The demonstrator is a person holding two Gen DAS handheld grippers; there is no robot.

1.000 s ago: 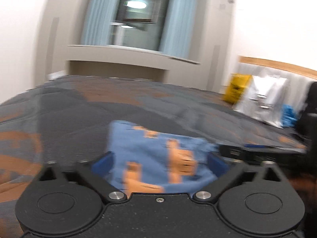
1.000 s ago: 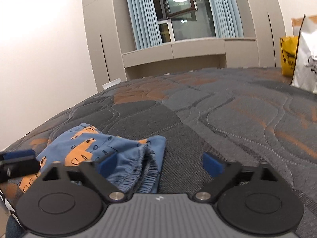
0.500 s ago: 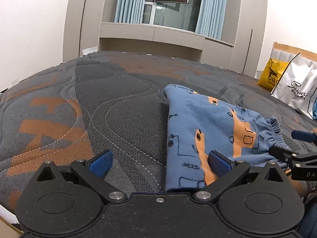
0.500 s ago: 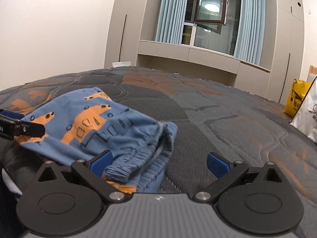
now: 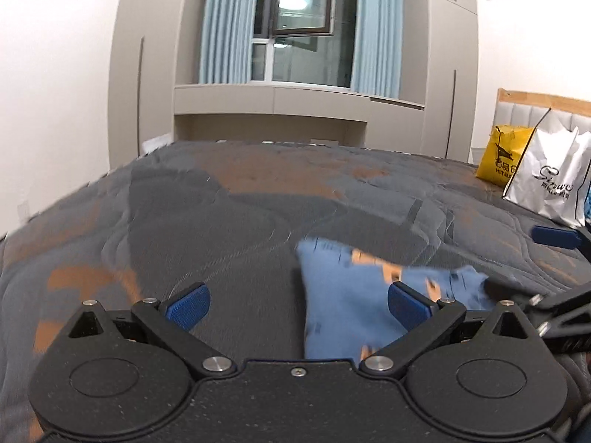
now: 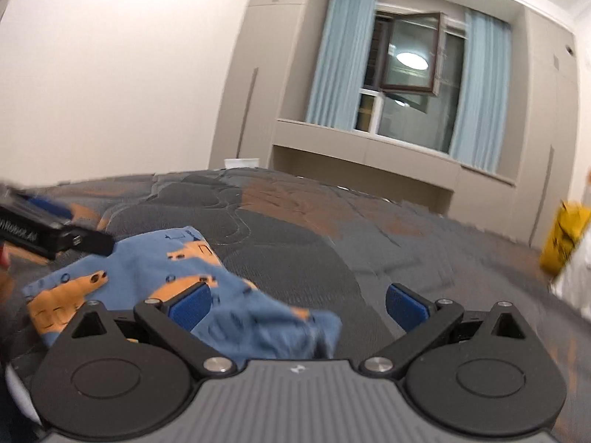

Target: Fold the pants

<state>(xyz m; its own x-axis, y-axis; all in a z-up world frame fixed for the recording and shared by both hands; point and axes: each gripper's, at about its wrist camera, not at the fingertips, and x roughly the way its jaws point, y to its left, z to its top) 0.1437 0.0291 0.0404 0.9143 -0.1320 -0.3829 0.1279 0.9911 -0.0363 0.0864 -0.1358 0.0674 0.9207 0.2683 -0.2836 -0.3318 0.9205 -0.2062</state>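
The small blue pants (image 5: 347,295) with orange prints lie folded on the grey and orange bed cover (image 5: 229,229). In the left wrist view they sit low and right, behind my right pad. My left gripper (image 5: 297,304) is open and empty, above the bed. In the right wrist view the pants (image 6: 155,277) lie low and left, their gathered waistband end nearest. My right gripper (image 6: 299,304) is open and empty, close above that end. The left gripper's body (image 6: 44,234) shows at the left edge.
A yellow bag (image 5: 504,160) and a white bag (image 5: 550,181) stand at the bed's right side by the headboard. Grey cupboards, a window and blue curtains (image 5: 225,26) lie beyond the bed's far edge.
Both grippers have pulled back and tilted upward, so the pants sit lower and smaller in both views. Both stay open. The pants lie where they were.
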